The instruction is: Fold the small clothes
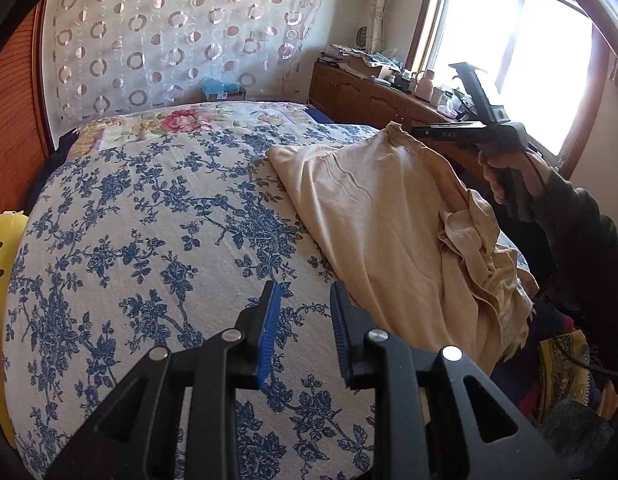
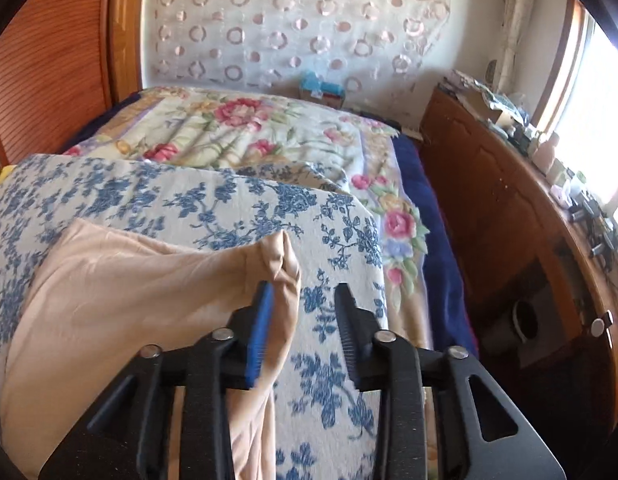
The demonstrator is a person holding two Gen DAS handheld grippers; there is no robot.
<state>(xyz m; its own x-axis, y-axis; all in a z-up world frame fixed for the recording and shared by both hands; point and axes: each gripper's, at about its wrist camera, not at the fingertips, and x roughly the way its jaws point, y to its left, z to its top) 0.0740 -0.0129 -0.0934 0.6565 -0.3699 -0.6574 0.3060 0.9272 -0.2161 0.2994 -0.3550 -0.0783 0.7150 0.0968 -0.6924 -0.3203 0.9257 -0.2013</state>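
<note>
Right wrist: right gripper (image 2: 303,294) fingers parted beside beige garment (image 2: 121,280); left gripper (image 1: 305,296) fingers parted, empty.

The bed (image 1: 157,208) had a blue-flowered cover; behind it hung a circle-patterned curtain (image 1: 181,32) — beside it, a wooden cabinet (image 2: 489,184) under a bright window (image 1: 509,40).

Beige garment (image 1: 393,216): soft matt knit, wrinkled. Bedspread (image 1: 149,220): matt woven cloth, slightly nubby, blue floral print. Gripper fingers (image 1: 245,344): matt black plastic, ribbed blue pads (image 1: 269,332), shiny metal pins. Cabinet (image 2: 489,184): glossy wood.
</note>
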